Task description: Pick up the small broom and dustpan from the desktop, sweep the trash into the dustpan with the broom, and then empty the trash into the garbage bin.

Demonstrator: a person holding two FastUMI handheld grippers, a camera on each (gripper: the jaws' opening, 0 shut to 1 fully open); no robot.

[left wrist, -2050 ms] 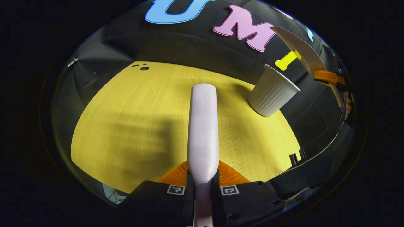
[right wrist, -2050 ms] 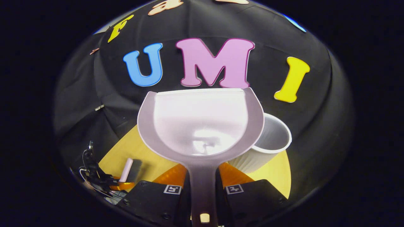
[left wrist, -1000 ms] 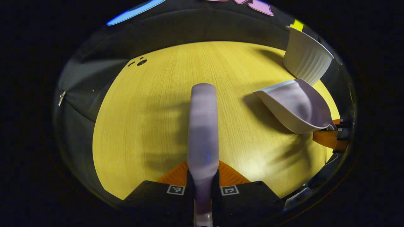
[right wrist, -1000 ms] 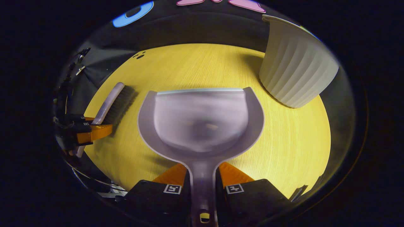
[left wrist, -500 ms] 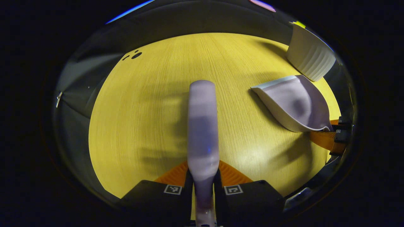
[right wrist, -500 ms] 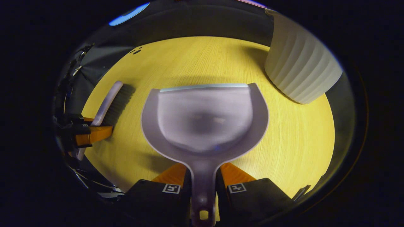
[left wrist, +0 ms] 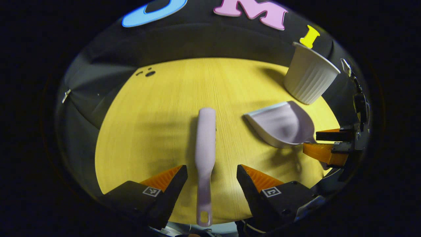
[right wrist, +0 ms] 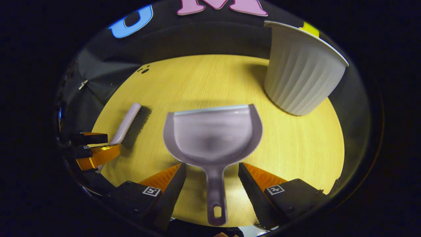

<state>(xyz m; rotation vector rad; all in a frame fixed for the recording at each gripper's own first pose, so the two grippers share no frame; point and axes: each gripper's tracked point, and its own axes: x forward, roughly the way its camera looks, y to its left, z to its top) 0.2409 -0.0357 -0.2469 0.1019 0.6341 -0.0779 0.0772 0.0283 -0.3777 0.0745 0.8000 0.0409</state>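
Both grippers opened; broom (left wrist: pixel 205 138), dustpan (right wrist: pixel 213 135) seemingly released onto desktop

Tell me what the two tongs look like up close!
Each pair of tongs, left tongs and right tongs, has two wedge-shaped fingers with ridged inner faces, set on chunky black blocks. Every block carries a small square black-and-white marker. Thin cables trail behind the right tongs in the left gripper view.

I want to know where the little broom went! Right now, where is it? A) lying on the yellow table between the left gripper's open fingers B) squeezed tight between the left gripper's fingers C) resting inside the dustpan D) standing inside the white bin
A. The broom lies flat on the table, and the left gripper has its fingers spread wide on either side of the handle, not touching it.
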